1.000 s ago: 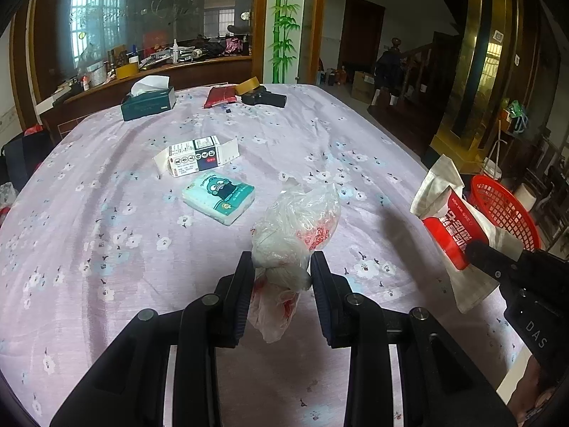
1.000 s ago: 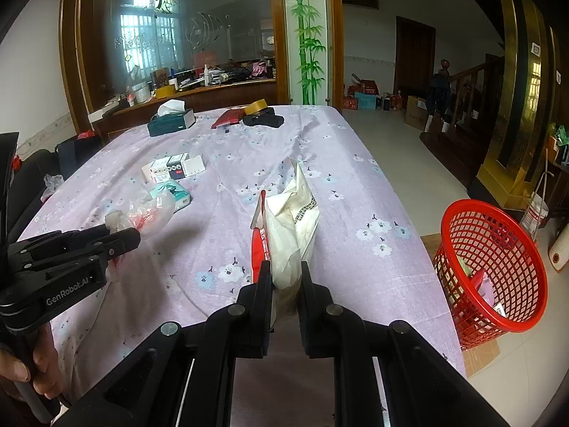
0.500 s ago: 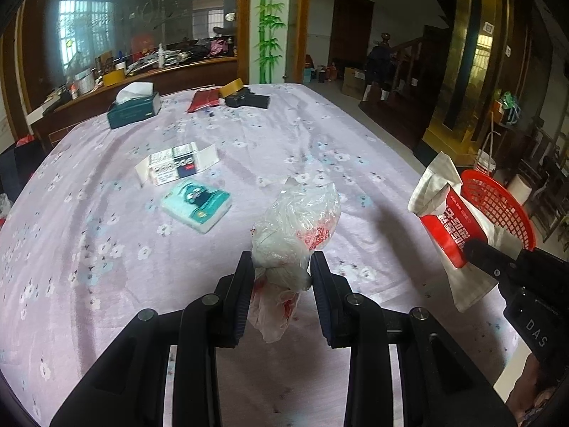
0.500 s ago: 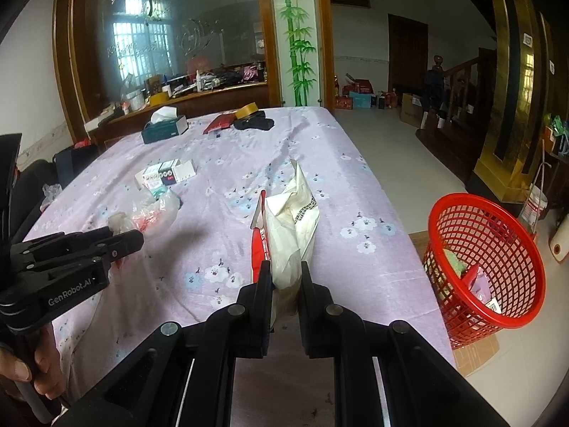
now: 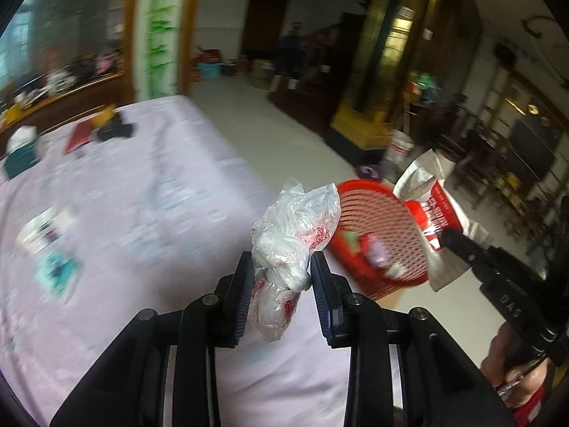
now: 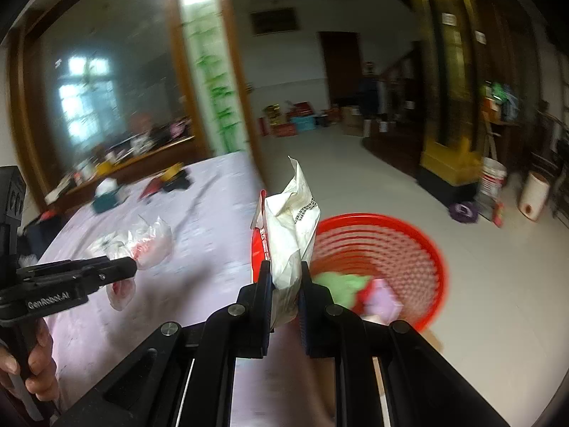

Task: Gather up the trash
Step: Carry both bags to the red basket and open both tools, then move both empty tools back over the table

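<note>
My left gripper [image 5: 281, 268] is shut on a crumpled clear plastic bag [image 5: 295, 227] with red print, held over the table's right edge. My right gripper [image 6: 283, 270] is shut on a white and red paper packet [image 6: 291, 227] that stands up between its pads. A red mesh basket [image 6: 398, 245] sits on the floor just beyond the table, with green, pink and red scraps inside. In the left wrist view the red mesh basket [image 5: 384, 235] lies right behind the bag, and the right gripper [image 5: 462, 245] holds the packet [image 5: 426, 192] above it. The left gripper [image 6: 121, 267] with its bag [image 6: 149, 242] shows at the left of the right wrist view.
The table with a lilac flowered cloth [image 5: 142, 185] carries a teal tissue box [image 5: 19, 156], a red wallet [image 5: 80, 135], a black object [image 5: 115, 130], a white carton [image 5: 42, 229] and a teal packet [image 5: 57, 274]. Tiled floor [image 6: 480, 284] surrounds the basket; a white bucket [image 6: 492, 181] stands by the gold pillar.
Both grippers have swung right, off the middle of the table toward its right edge. The red basket now lies straight ahead of both. Each grip is unchanged.
</note>
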Demonstrator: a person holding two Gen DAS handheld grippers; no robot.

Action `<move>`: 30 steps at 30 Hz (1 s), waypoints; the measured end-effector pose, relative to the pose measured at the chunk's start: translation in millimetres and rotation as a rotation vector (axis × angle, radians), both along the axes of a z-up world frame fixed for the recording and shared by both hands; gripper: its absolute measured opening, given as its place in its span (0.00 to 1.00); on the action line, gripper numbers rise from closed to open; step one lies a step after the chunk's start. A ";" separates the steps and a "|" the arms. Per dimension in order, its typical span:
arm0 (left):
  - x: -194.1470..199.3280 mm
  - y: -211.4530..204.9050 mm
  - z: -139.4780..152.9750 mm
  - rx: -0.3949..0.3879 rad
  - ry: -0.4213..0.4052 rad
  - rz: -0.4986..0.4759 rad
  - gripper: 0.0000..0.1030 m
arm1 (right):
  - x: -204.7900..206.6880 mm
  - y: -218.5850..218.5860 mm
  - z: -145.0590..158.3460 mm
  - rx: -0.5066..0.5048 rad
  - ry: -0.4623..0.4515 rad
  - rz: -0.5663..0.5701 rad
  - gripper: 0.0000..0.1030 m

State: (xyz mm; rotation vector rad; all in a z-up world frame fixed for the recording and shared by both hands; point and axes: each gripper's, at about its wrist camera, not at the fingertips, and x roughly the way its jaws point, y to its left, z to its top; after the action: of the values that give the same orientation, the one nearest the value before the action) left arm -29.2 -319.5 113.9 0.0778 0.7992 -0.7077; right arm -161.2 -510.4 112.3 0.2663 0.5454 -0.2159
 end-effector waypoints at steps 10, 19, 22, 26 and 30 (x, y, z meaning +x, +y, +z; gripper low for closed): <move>18.2 -123.3 -15.1 0.001 0.071 -0.120 0.30 | 0.2 -75.5 -14.3 0.066 0.032 -0.100 0.14; 27.1 -137.2 -19.0 -0.016 0.082 -0.091 0.58 | 18.4 -99.3 -29.6 0.072 0.064 -0.121 0.30; 20.7 -117.9 -12.8 -0.012 0.044 -0.064 0.58 | 9.3 -93.3 -24.9 0.063 0.043 -0.125 0.30; 14.8 -81.6 -3.7 0.003 -0.002 0.001 0.58 | 4.9 -77.3 -17.4 0.069 0.023 -0.086 0.30; 11.9 -44.6 -1.0 0.004 -0.007 0.063 0.59 | 10.1 -40.9 -7.3 0.056 0.015 -0.003 0.30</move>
State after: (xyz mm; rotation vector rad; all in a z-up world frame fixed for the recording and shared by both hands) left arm -17.4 -364.1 112.9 0.0585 0.7933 -0.6458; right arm -151.2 -551.3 105.0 0.3198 0.5670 -0.2057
